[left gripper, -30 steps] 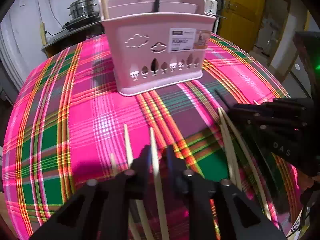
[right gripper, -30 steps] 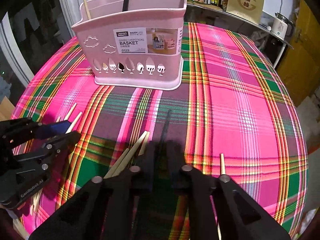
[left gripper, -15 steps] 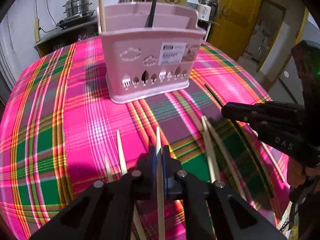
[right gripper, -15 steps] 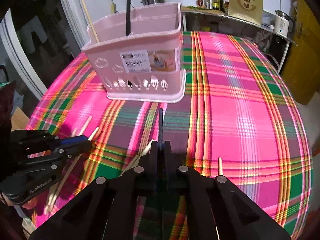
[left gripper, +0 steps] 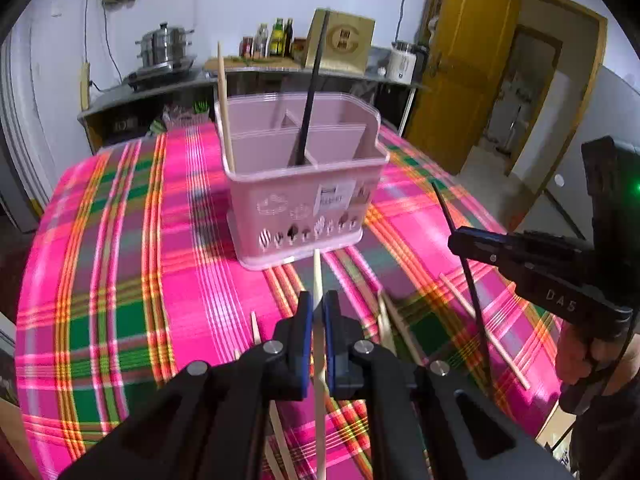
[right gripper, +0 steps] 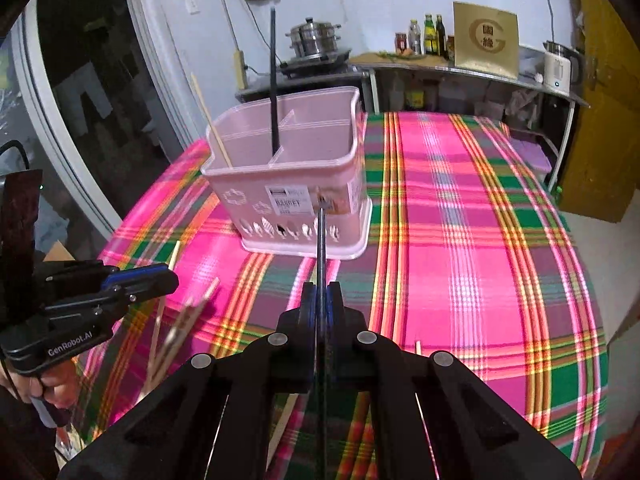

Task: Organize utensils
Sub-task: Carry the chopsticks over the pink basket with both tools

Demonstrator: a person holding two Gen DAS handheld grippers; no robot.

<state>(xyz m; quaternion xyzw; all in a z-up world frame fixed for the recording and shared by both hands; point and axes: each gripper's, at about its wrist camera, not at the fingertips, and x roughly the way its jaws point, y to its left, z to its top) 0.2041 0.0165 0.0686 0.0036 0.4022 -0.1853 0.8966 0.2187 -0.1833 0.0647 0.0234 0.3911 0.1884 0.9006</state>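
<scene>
A pink utensil basket point(left gripper: 308, 196) point(right gripper: 296, 184) with compartments stands on the plaid table. It holds one wooden chopstick point(left gripper: 225, 108) at its left and one black chopstick point(left gripper: 310, 92) in the middle. My left gripper point(left gripper: 317, 308) is shut on a wooden chopstick point(left gripper: 317, 276), lifted above the table and pointing at the basket. My right gripper point(right gripper: 321, 300) is shut on a black chopstick point(right gripper: 321, 240), also lifted. Several wooden chopsticks point(left gripper: 400, 328) point(right gripper: 180, 328) lie on the cloth.
The table has a pink and green plaid cloth point(right gripper: 460, 240). A counter point(right gripper: 440, 64) behind holds a steel pot, bottles, a gold box and a kettle. A yellow door point(left gripper: 460, 60) is at the right.
Both grippers closed on their chopsticks and lifted them off the cloth, rising so the basket's inside now shows.
</scene>
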